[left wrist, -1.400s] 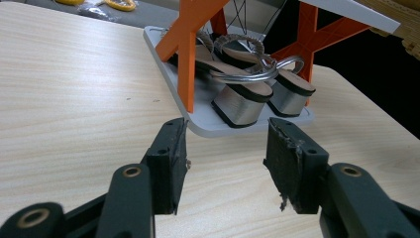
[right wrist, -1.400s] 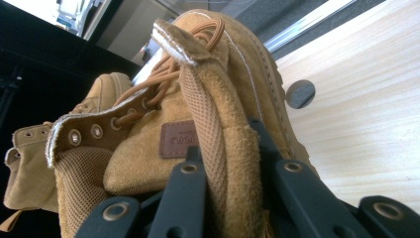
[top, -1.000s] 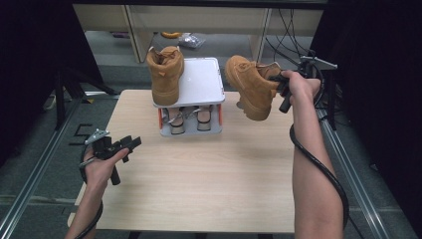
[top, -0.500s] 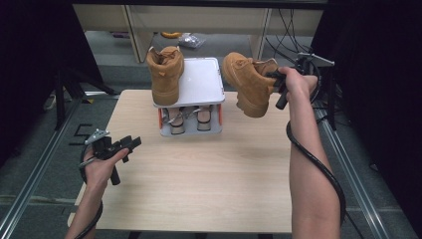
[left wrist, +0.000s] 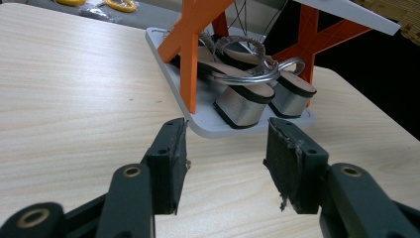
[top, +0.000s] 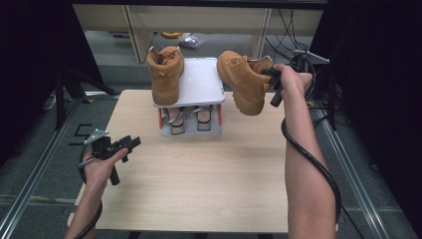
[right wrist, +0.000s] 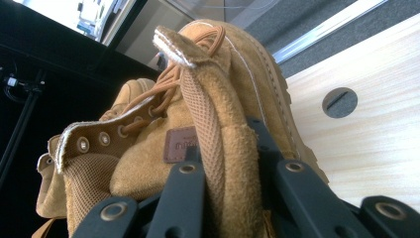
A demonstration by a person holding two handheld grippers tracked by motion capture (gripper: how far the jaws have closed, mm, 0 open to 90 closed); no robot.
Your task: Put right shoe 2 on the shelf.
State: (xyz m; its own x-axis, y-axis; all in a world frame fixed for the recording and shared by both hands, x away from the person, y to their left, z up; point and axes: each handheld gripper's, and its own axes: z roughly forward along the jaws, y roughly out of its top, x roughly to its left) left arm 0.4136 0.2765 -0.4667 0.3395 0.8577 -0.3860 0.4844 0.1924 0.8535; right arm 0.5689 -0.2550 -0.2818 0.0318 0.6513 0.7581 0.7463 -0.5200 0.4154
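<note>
Two tan boots are in sight. One boot [top: 165, 74] stands on the top shelf of the white rack [top: 199, 82] at the far edge of the bench [top: 199, 169]. The other boot [top: 244, 79] hangs tilted in the air just right of the rack, pinched at its collar by the right tongs [top: 272, 82]. Two sandals [left wrist: 247, 94] sit on the lower shelf, partly hidden by the orange legs. The left tongs [left wrist: 225, 166] rest spread and empty above the bench's near left part.
</note>
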